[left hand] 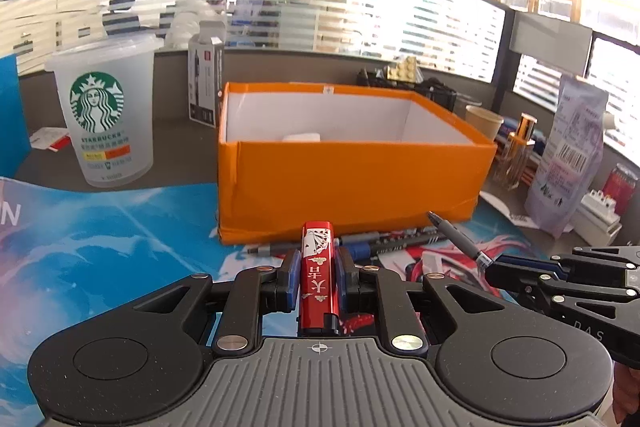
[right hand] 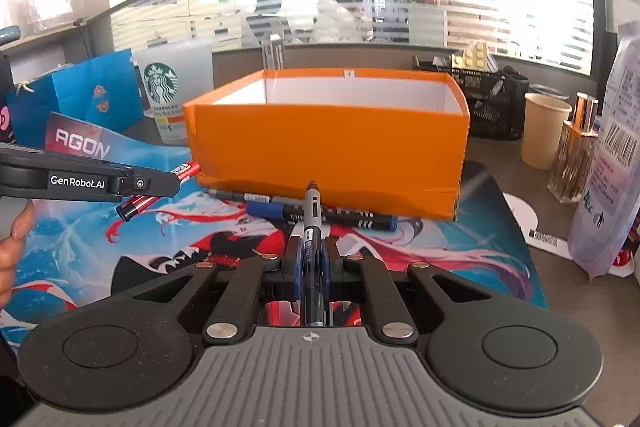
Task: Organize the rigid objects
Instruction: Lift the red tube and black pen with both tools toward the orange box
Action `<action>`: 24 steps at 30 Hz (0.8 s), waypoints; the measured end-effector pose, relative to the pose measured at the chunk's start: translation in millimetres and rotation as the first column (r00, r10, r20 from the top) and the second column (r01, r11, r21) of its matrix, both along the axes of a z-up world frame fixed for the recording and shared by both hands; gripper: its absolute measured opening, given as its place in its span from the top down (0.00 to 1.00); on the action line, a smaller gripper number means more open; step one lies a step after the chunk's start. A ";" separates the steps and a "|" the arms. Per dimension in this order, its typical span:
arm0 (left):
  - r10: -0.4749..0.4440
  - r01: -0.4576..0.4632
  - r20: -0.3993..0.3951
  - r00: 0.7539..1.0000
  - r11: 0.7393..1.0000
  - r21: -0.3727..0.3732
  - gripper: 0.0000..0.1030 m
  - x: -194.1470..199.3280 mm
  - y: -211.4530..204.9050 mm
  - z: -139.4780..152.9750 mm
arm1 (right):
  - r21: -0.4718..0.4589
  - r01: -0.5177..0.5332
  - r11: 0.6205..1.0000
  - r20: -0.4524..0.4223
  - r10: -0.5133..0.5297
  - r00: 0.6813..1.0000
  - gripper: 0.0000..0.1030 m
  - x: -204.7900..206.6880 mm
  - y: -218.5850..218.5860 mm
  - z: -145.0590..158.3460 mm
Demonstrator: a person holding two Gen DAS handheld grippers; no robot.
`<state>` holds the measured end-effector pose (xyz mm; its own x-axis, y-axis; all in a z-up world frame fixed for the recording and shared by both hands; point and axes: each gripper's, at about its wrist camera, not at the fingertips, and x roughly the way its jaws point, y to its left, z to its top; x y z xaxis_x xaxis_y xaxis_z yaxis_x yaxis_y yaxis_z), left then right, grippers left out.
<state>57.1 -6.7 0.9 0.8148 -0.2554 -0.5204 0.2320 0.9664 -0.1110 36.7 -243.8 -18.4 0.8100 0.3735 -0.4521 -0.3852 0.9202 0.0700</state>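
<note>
My left gripper (left hand: 318, 259) is shut on a red lighter (left hand: 318, 275) with playing-card print, held just in front of the open orange box (left hand: 352, 179). My right gripper (right hand: 312, 247) is shut on a grey pen (right hand: 311, 215) that points at the box (right hand: 328, 151). In the right wrist view the left gripper (right hand: 168, 183) with the red lighter (right hand: 138, 205) is at the left. In the left wrist view the right gripper (left hand: 496, 269) with the grey pen (left hand: 456, 235) is at the right. Several pens (right hand: 320, 213) lie on the mat along the box's front wall. A small white object (left hand: 302, 137) lies inside the box.
A Starbucks cup (left hand: 104, 119) stands left of the box, a blue paper bag (right hand: 76, 95) beyond it. A paper cup (right hand: 542, 129), a black mesh organizer (right hand: 492, 107), a perfume bottle (left hand: 518, 151) and a plastic pouch (right hand: 612, 155) crowd the right. The colourful desk mat (right hand: 460, 247) covers the table.
</note>
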 end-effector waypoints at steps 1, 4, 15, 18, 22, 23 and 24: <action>0.000 0.000 0.005 1.000 1.000 -0.002 0.84 -0.7 0.5 1.7 | -0.001 -0.001 1.000 0.007 0.001 1.000 0.91 -1.1 0.2 2.3; 0.004 -0.004 0.024 1.000 1.000 -0.008 0.84 -1.5 2.5 9.0 | 0.001 -0.004 1.000 0.027 0.004 1.000 0.91 -3.2 0.1 9.6; -0.007 0.010 0.116 0.993 1.000 -0.027 0.84 7.9 5.1 41.6 | 0.012 0.000 1.000 0.108 -0.002 0.994 0.91 4.6 1.7 40.0; -0.012 0.016 0.134 0.991 0.999 -0.033 0.84 13.2 4.4 49.5 | 0.014 0.004 1.000 0.128 -0.006 0.992 0.91 8.5 1.7 47.8; -0.010 0.016 0.150 0.989 0.999 -0.041 0.84 20.4 4.9 57.4 | 0.019 0.011 1.000 0.151 -0.014 0.989 0.91 13.9 2.7 56.6; -0.011 0.017 0.153 0.988 0.999 -0.042 0.84 22.1 5.1 58.9 | 0.021 0.012 1.000 0.155 -0.015 0.988 0.91 15.4 3.0 58.6; -0.012 0.019 0.156 0.988 0.999 -0.043 0.84 24.1 5.2 60.5 | 0.021 0.011 1.000 0.158 -0.014 0.987 0.91 17.1 3.5 60.4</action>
<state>81.2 -1.4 61.4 0.8807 -0.2883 -0.3759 0.2645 0.9575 -0.1147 53.9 -240.3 42.0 0.8753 0.3705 -0.3107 -0.3815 0.9240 0.0271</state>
